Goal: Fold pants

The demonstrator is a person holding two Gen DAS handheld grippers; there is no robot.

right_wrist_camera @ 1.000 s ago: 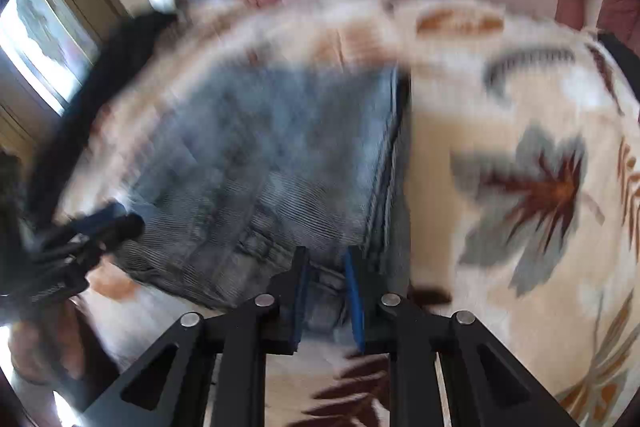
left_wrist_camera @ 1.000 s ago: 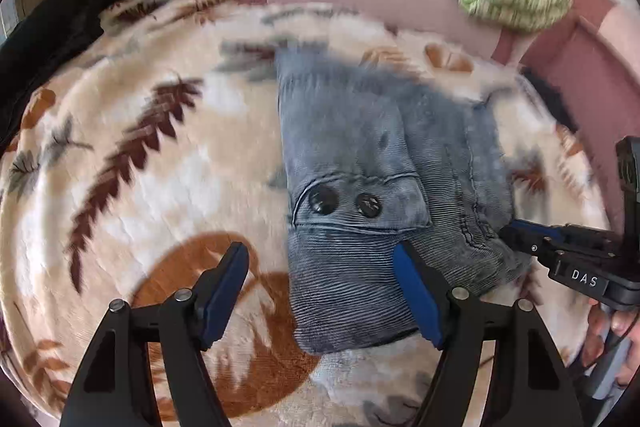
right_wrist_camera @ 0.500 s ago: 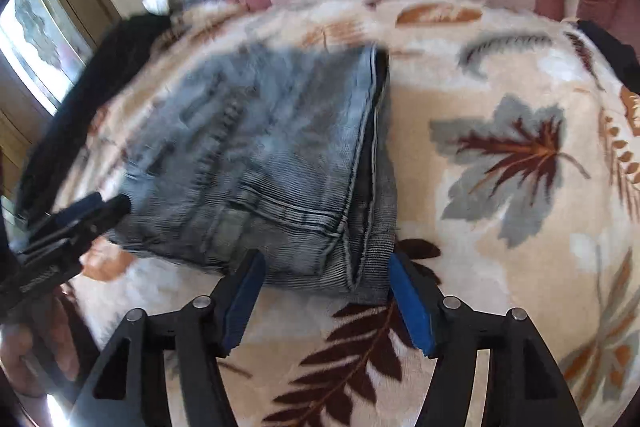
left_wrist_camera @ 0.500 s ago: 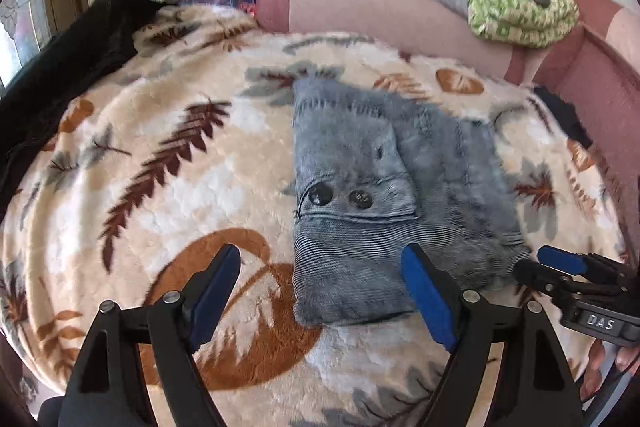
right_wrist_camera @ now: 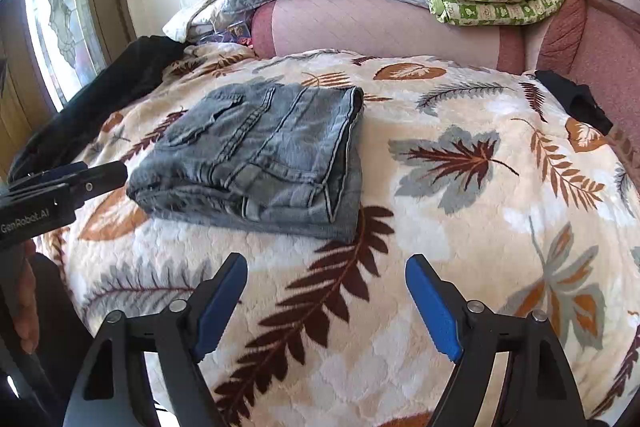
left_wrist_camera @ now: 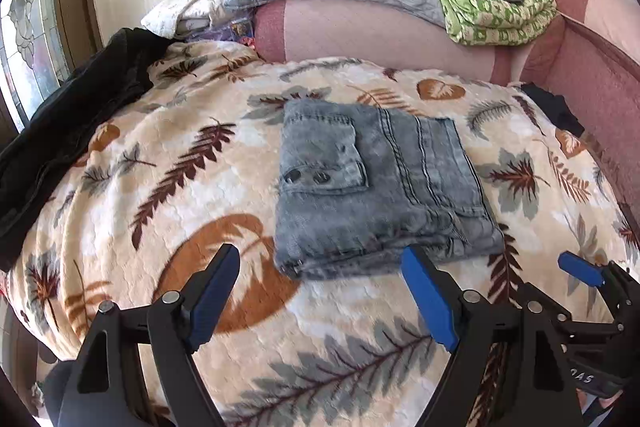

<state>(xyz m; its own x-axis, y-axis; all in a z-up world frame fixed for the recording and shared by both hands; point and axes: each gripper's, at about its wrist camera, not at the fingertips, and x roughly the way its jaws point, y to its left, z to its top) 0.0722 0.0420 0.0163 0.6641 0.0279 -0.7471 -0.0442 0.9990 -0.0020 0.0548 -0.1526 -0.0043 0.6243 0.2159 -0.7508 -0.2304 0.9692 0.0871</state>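
The pants (left_wrist_camera: 376, 187) lie folded into a thick, nearly square packet in the middle of the blanket (left_wrist_camera: 168, 155), pocket side up. In the left wrist view they are straight ahead of the left gripper (left_wrist_camera: 320, 291), whose far finger almost reaches the near folded edge. From the right gripper (right_wrist_camera: 326, 299) they lie ahead and to the left, well apart. So the left gripper is nearer. The longer side seems to run away from both grippers. Both pairs of jaws stand wide apart and hold nothing. The folding looks finished, I think.
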